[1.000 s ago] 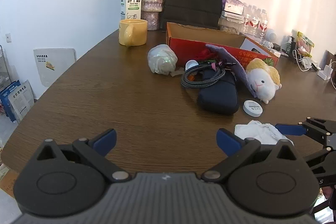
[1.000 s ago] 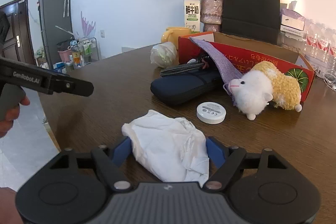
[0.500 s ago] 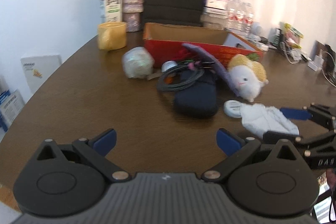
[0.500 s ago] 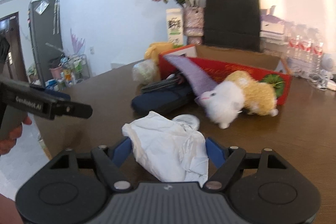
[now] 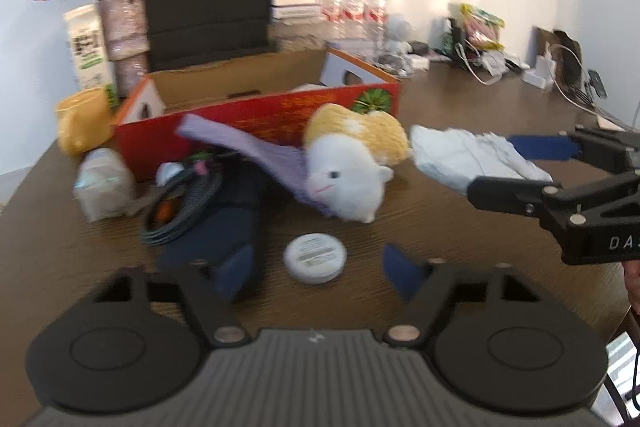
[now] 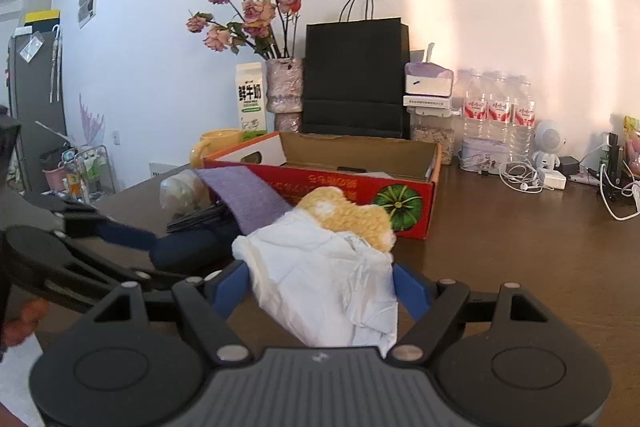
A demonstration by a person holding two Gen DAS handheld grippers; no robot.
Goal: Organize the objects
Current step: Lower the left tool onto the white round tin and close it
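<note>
My right gripper (image 6: 320, 287) is shut on a crumpled white cloth (image 6: 324, 279) and holds it off the table in front of the red cardboard box (image 6: 320, 187). In the left wrist view the cloth (image 5: 472, 157) hangs at the right in that gripper (image 5: 516, 167). My left gripper (image 5: 318, 273) is low over the table, its jaws closing. A small white round tin (image 5: 315, 258) lies between its blue fingers (image 5: 400, 273), which do not touch it. A white and yellow plush sheep (image 5: 352, 167) lies just beyond the tin.
A dark blue pouch (image 5: 224, 227), a coiled cable (image 5: 184, 203), a purple cloth (image 5: 256, 151) and a wrapped bundle (image 5: 102, 187) crowd the box's front. Yellow mug (image 5: 82, 125), milk carton (image 6: 250, 101), vase, black paper bag (image 6: 356, 75), bottles and chargers line the back.
The left gripper has swung right and forward until the round tin lies between its fingers, which have narrowed. The right gripper has lifted the white cloth off the table toward the box.
</note>
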